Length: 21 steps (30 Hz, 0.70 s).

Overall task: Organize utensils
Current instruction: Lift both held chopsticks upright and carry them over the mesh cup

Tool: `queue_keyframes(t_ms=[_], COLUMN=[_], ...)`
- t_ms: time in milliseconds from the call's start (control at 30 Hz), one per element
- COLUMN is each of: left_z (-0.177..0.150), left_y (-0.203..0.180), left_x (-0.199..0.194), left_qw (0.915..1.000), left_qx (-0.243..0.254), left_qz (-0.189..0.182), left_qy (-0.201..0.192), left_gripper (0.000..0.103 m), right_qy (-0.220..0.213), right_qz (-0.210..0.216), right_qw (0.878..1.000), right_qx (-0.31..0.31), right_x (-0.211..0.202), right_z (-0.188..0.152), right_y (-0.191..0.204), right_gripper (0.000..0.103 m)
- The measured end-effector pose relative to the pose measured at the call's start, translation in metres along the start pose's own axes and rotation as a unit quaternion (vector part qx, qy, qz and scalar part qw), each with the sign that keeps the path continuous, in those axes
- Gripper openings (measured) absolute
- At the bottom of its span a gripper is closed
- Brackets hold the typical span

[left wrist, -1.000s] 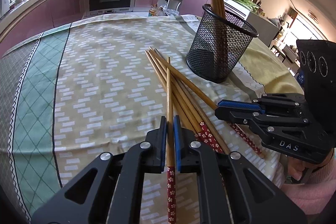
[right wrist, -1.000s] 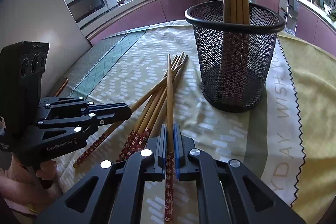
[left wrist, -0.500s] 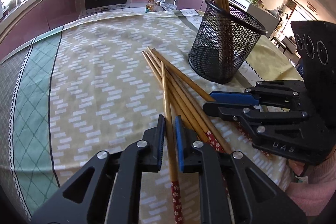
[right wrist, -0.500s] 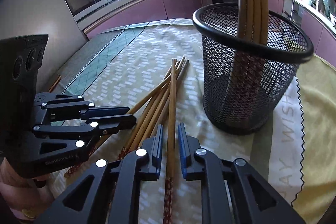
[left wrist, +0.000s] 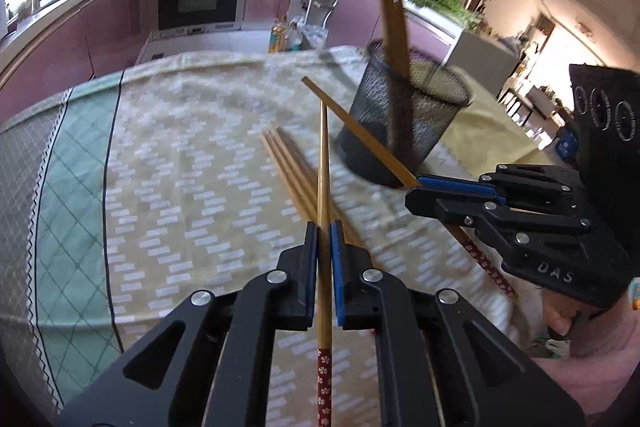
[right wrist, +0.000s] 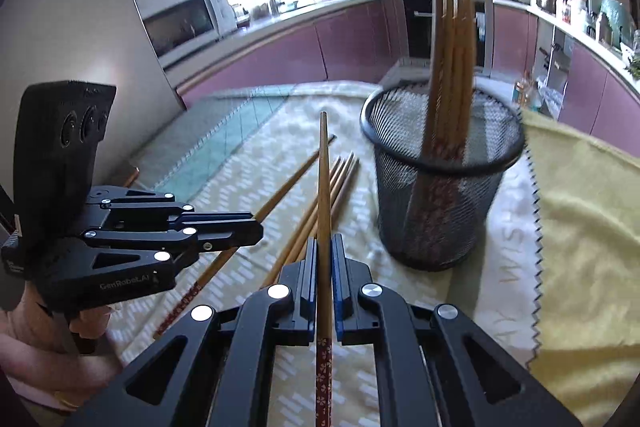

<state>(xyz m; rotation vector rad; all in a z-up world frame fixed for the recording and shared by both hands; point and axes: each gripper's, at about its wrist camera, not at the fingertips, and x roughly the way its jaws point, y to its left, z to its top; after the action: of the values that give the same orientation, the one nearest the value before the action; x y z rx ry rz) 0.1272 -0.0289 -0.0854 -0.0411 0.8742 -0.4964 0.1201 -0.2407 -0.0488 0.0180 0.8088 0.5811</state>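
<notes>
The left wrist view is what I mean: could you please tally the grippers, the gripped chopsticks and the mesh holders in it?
Grippers: 2, the left gripper and the right gripper
Gripped chopsticks: 2, the left chopstick and the right chopstick
Mesh holder: 1
Total: 5
</notes>
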Motion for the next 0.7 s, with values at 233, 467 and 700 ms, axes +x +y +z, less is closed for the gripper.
queue_keyframes(t_ms=[233,467,700], left_z=[0.013,0.020,0.022], left_y=[-0.010,-0.020,-0.023], left_x=[-0.032,-0.052,-0.060], left_qw=[0.9989,0.9976,0.9969], left_qx=[0.010,0.017,0.018], left_qz=[-0.031,-0.044,-0.051], left_qy=[-0.034,-0.051,-0.057], left_gripper=[0.007,0.007,0.007], right_qy=[-0.039,-0.054,-0.060], right_qz=[-0.001,0.019,0.026], right_qw=[0.999,0.998,0.998], right_qx=[0.003,0.008,0.008], right_x=[-0.029,-0.035,-0.039], right_z=[0.008,0.009,0.006], right_y=[-0.007,-0.011,-0.014], right_gripper=[0.006,0.006,0.006])
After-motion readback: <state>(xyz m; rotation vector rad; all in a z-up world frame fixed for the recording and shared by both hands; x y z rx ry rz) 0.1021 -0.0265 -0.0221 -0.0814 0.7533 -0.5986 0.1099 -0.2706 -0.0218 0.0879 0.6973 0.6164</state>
